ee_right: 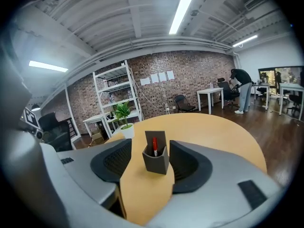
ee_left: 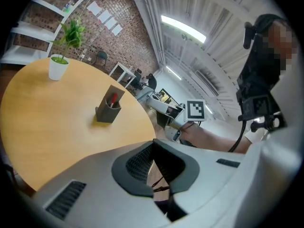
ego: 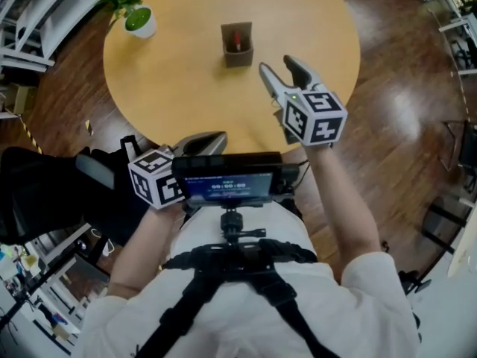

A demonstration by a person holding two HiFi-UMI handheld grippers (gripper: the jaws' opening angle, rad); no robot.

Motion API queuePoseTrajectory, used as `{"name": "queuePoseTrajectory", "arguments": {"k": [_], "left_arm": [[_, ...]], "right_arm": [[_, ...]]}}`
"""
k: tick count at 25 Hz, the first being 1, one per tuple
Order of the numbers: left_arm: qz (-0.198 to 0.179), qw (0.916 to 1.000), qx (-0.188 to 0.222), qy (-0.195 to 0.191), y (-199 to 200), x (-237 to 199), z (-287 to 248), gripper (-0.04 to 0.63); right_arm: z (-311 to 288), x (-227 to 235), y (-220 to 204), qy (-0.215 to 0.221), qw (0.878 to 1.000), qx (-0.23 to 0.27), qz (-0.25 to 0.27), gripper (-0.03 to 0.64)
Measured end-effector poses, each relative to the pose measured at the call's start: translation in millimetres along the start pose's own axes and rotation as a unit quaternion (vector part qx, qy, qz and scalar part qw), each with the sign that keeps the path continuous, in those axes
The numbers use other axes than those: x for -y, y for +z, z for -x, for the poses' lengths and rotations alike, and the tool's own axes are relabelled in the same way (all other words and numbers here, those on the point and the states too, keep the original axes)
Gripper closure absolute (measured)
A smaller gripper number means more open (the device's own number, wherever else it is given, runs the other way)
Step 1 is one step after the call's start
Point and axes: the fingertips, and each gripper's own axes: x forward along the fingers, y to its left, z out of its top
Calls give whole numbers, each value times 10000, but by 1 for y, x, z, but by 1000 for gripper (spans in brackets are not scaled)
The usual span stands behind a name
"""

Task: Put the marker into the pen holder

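1. Round wooden table (ego: 179, 88): mostly bare, w/ just the task's things near the middle and a potted plant (ego: 138, 19) at the far left edge.
2. Right gripper (ego: 277, 67): was held over the table's right side, jaws spread wide and nothing between the pads. In the right gripper view the pen holder sat framed in the gap, but it was well apart from the jaws, not touched.
3. Left gripper (ego: 201, 143): was low at the near table edge, close to the person's body, not in play. Jaws looked pressed together w/ nothing in them. The left gripper view left only a dark slit there, so prob. closed, not certain.
4. Pen holder (ego: 238, 51): dark, square, w/ a taller back wall, stood upright at approx. the table's centre.
5. Marker (ee_right: 154, 146): red, stood upright inside the holder against the back wall, top poking just above the front rim.
6. Step in hand, as I judged it: the drop was done, since the marker was in and neither tool held anything. Only the finish was left.
7. Next move, my guess: no more gripping needed. Keep the open right jaws clear of the holder so it isn't tipped, and bring both tools to rest.
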Motion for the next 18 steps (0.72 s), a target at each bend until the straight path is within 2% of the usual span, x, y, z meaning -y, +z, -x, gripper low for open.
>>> {"name": "queuePoseTrajectory", "arguments": {"k": [9, 16, 18], "left_arm": [[-497, 9968, 619, 113, 38, 9, 9, 601], [-651, 9951, 744, 49, 47, 14, 21, 601], [-683, 9945, 798, 26, 48, 14, 28, 601]], "right_arm": [[43, -6, -19, -93, 9997, -120, -180, 376], [64, -20, -28, -149, 9994, -140, -261, 376], [70, -27, -30, -181, 9994, -133, -269, 398]]}}
